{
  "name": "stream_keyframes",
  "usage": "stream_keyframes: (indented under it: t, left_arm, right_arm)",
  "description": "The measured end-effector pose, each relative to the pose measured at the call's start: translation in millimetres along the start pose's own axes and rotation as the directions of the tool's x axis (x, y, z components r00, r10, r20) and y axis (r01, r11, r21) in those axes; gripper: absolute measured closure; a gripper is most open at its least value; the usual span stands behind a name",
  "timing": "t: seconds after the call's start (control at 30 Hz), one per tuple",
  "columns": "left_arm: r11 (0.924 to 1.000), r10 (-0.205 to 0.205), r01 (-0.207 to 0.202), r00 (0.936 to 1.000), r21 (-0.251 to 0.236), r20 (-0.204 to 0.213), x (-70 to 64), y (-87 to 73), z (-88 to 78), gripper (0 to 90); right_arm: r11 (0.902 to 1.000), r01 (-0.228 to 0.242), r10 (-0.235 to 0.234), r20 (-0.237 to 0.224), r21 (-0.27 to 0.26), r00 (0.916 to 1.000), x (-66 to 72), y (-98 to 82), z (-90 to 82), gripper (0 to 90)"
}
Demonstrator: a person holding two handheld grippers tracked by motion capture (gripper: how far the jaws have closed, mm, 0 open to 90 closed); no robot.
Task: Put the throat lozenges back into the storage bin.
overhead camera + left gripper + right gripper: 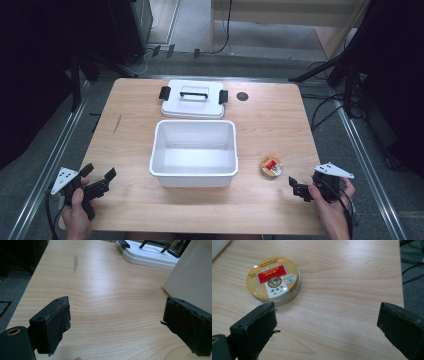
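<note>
The round tin (273, 278) lies on the bench (280, 125) near its right edge, just beside the right gripper (327, 327), which gapes wide and holds nothing.

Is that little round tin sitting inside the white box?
No, the tin lies on the table to the right of the box, near the right tool.

Lab or test room: bare wooden table (280, 130) on grey carpet, black tripod legs (320, 70) at both sides, loose cables (325, 107) across floor, metal floor rails (367, 165).
</note>
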State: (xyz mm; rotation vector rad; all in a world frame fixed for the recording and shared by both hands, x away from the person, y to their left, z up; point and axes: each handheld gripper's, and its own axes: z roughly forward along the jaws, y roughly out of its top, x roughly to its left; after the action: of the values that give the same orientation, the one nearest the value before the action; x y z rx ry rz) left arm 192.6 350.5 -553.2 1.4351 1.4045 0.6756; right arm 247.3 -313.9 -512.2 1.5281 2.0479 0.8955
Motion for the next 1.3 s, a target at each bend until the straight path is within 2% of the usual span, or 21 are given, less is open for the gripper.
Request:
stream_keyframes:
  t: [0.17, 0.23, 0.27, 0.37, 0.53, 0.57, 0.7, 0.73, 0.77, 0.87, 0.9, 0.93, 1.07, 1.13, 1.2, 1.3]
  left_arm:
    - [1.0000, -0.004, 0.004, 1.0000, 0.001, 0.001, 0.3, 0.1, -0.1, 7.7]
    - [1.0000, -0.004, 0.004, 1.0000, 0.001, 0.002, 0.4, 0.0, -0.1, 7.7]
    - [1.0000, -0.005, 0.005, 1.0000, 0.002, 0.002, 0.5, 0.1, -0.1, 7.7]
    - [1.0000, -0.006, 0.006, 1.0000, 0.000, 0.001, 0.8, 0.1, 0.0, 7.7]
    - [1.0000, -0.009, 0.009, 1.0000, -0.001, 0.003, 1.0, 0.1, 0.0, 7.7]
    - [0.9999, -0.010, 0.010, 1.0000, -0.004, 0.002, 1.0, 0.1, 0.1, 7.7]
    - [0.9999, -0.012, 0.012, 0.9999, -0.002, 0.004, 1.2, 0.2, 0.3, 7.7]
    - [0.9999, -0.012, 0.012, 0.9999, -0.003, 0.004, 1.2, 0.2, 0.3, 7.7]
    - [0.9999, -0.012, 0.012, 0.9999, -0.002, 0.004, 1.2, 0.2, 0.4, 7.7]
    - [0.9999, -0.012, 0.012, 0.9999, -0.002, 0.004, 1.3, 0.2, 0.4, 7.7]
    - [0.9999, -0.012, 0.012, 0.9999, -0.002, 0.004, 1.3, 0.2, 0.4, 7.6]
    - [0.9999, -0.012, 0.012, 0.9999, -0.002, 0.005, 1.2, 0.2, 0.4, 7.7]
    - [0.9999, -0.012, 0.012, 0.9999, -0.003, 0.005, 1.2, 0.3, 0.5, 7.7]
    - [0.9999, -0.013, 0.013, 0.9999, -0.003, 0.005, 1.3, 0.3, 0.5, 7.7]
    - [0.9999, -0.012, 0.012, 0.9999, -0.002, 0.005, 1.3, 0.3, 0.5, 7.7]
    - [0.9999, -0.012, 0.012, 0.9999, -0.003, 0.006, 1.3, 0.3, 0.5, 7.7]
  right_arm:
    - [0.9954, 0.042, -0.041, -0.017, 0.085, 0.9990, 3.1, 15.7, 1.8, 2.5]
    - [0.9936, 0.048, -0.045, -0.025, 0.102, 0.9987, 3.8, 18.1, 2.4, 2.4]
    - [0.9857, 0.066, -0.061, -0.036, 0.155, 0.9975, 5.6, 25.3, 4.6, 2.9]
    - [0.9738, 0.085, -0.076, -0.049, 0.211, 0.9959, 6.8, 31.4, 7.8, 3.9]
    - [0.9418, 0.112, -0.096, -0.067, 0.317, 0.9932, 9.3, 41.7, 14.7, 4.7]
    - [0.9380, 0.117, -0.099, -0.071, 0.326, 0.9925, 9.6, 43.1, 15.6, 4.8]
    - [0.9120, 0.138, -0.114, -0.083, 0.386, 0.9900, 12.5, 50.0, 20.3, 4.8]
    - [0.9015, 0.149, -0.124, -0.089, 0.406, 0.9883, 13.3, 51.5, 22.0, 4.8]
    - [0.8843, 0.161, -0.131, -0.098, 0.438, 0.9865, 15.8, 53.5, 24.6, 4.8]
    - [0.8503, 0.193, -0.156, -0.116, 0.490, 0.9809, 20.4, 57.1, 28.8, 3.9]
    - [0.8503, 0.193, -0.156, -0.116, 0.490, 0.9809, 20.4, 57.1, 28.8, 3.9]
    - [0.8209, 0.212, -0.171, -0.125, 0.530, 0.9773, 25.8, 60.5, 32.4, 1.8]
    - [0.7760, 0.238, -0.192, -0.140, 0.584, 0.9714, 35.0, 66.2, 39.1, 0.2]
    - [0.7647, 0.240, -0.197, -0.138, 0.598, 0.9707, 38.7, 69.1, 42.3, 0.0]
    - [0.7592, 0.237, -0.200, -0.129, 0.606, 0.9712, 41.2, 71.7, 45.4, 0.0]
    - [0.7588, 0.225, -0.190, -0.123, 0.611, 0.9741, 44.8, 75.9, 51.1, 0.0]
